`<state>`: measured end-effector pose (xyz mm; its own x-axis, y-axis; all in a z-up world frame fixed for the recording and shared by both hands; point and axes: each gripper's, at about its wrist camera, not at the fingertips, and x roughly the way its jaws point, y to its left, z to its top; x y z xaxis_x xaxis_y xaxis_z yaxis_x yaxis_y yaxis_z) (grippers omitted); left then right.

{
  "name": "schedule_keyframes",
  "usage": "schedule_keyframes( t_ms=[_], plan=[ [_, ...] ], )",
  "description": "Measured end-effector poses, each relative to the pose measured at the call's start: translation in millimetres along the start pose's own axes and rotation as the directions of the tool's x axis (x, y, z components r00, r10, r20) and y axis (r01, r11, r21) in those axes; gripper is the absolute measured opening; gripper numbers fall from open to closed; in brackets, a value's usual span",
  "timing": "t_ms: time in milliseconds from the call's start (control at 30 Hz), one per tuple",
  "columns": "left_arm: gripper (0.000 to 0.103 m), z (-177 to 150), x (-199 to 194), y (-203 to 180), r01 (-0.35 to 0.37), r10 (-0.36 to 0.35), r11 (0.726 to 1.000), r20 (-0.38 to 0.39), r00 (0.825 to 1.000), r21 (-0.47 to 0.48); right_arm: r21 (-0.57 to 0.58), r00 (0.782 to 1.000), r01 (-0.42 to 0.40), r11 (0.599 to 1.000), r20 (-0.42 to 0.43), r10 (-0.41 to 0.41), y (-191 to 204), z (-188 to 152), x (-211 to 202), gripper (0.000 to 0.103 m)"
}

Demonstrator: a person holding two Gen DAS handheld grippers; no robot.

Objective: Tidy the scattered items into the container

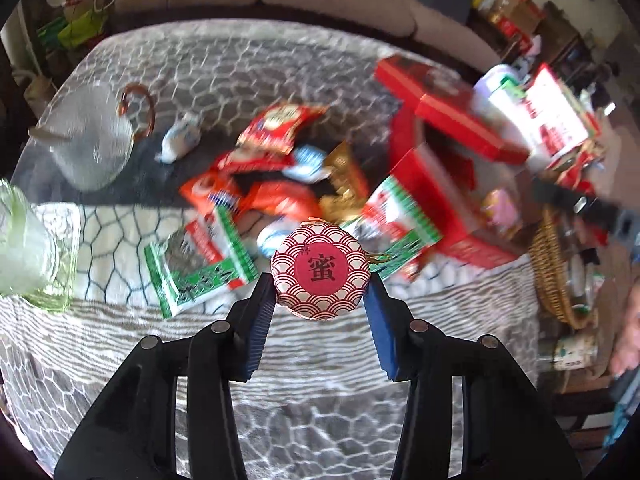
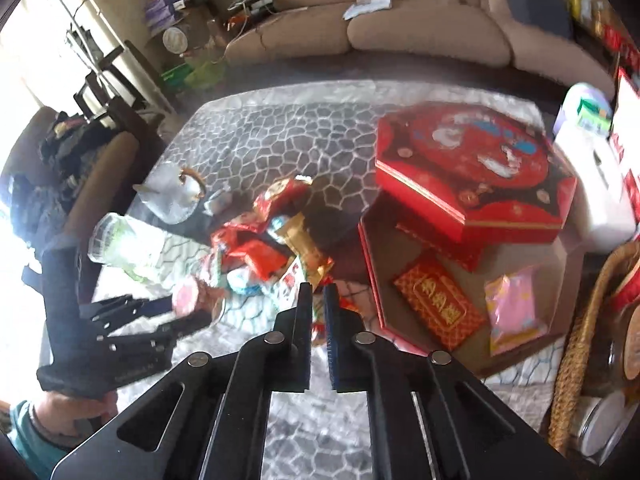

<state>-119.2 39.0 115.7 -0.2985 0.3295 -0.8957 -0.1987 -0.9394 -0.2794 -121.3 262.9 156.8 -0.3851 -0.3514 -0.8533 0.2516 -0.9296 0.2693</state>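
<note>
My left gripper point(image 1: 320, 284) is shut on a small round red-and-white patterned packet point(image 1: 318, 270) and holds it above the table, near a pile of snack packets point(image 1: 264, 184). It also shows in the right wrist view point(image 2: 188, 300), at the left. My right gripper point(image 2: 318, 292) is shut and empty, above the near edge of the pile point(image 2: 276, 248). The open red hexagonal box point(image 2: 400, 272) lies to the right, with a red envelope point(image 2: 438, 306) and a pink packet point(image 2: 516, 308) inside. Its lid point(image 2: 476, 168) rests on the box's far edge.
A glass teapot point(image 2: 176, 192) and a clear jar point(image 2: 128, 248) stand at the table's left. A wicker basket point(image 2: 580, 340) sits at the right edge. A white tissue pack point(image 2: 592, 184) is behind the box. A sofa point(image 2: 400, 20) runs along the back.
</note>
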Motion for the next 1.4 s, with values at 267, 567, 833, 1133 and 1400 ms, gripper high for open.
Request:
schedule_keyframes(
  t_ms=[267, 567, 833, 1133, 1400],
  plan=[
    [0.042, 31, -34, -11, 0.027, -0.027, 1.000, 0.044, 0.999, 0.002, 0.010, 0.998, -0.036, 0.999, -0.053, 0.037, 13, -16, 58, 0.046],
    [0.042, 33, -45, 2, 0.026, -0.027, 0.999, 0.035, 0.999, 0.018, -0.041, 0.990, -0.016, 0.999, -0.140, 0.010, 26, -18, 122, 0.001],
    [0.040, 38, -34, -16, 0.033, -0.034, 0.999, 0.021, 0.999, 0.036, -0.047, 0.998, 0.004, 0.999, -0.059, -0.007, 23, 1, 64, 0.000],
    [0.040, 57, -20, -98, 0.071, -0.074, 0.991, 0.020, 0.997, 0.115, 0.012, 0.986, 0.164, 0.986, 0.029, -0.165, -52, 16, -34, 0.000],
    [0.040, 64, 39, -175, 0.130, -0.128, 0.981, -0.021, 0.992, 0.142, 0.166, 0.979, 0.204, 0.965, -0.010, -0.206, -143, 2, -35, 0.001]
  ],
)
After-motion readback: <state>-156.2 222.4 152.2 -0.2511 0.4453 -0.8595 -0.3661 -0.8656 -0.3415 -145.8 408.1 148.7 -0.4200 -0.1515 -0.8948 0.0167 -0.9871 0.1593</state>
